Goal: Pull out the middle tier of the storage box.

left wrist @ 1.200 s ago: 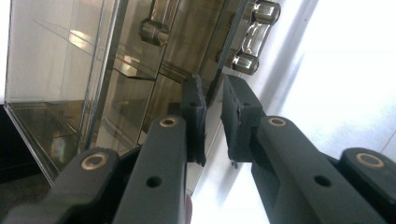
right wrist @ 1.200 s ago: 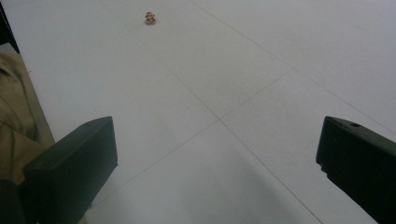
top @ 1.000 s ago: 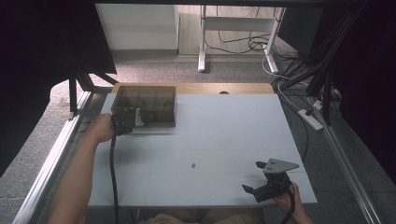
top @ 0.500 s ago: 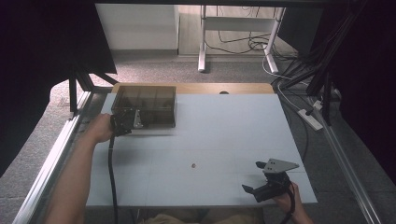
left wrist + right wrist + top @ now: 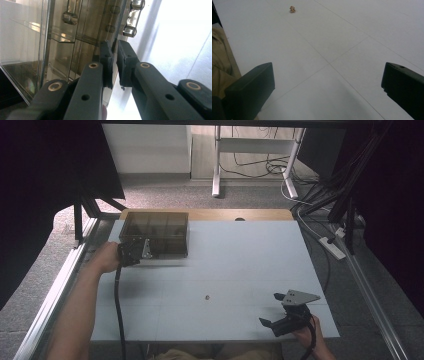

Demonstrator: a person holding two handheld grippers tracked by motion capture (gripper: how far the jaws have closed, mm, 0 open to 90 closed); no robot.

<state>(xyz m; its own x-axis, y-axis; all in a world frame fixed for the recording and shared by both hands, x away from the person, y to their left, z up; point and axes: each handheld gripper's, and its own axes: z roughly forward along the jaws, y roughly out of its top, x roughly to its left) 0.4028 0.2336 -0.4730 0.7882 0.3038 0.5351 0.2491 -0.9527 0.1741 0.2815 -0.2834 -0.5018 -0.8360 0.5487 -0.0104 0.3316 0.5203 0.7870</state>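
Observation:
A smoky clear plastic box (image 5: 156,231) with compartments sits at the table's far left. My left gripper (image 5: 143,251) is at its near edge. In the left gripper view the jaws (image 5: 114,51) stand almost together, pinching the thin clear front edge of the box (image 5: 62,50) beside a metal latch (image 5: 130,30). My right gripper (image 5: 270,310) rests at the table's near right with its jaws wide apart. In the right gripper view it (image 5: 328,75) has nothing between the jaws. A tiny brown object (image 5: 207,296) lies on the table's middle, ahead of the right gripper (image 5: 292,9).
The white table (image 5: 240,255) has a wooden strip along its far edge. Metal rails run down both sides. Cables and a power strip (image 5: 332,247) lie on the floor to the right. A khaki trouser leg (image 5: 220,60) shows at the near edge.

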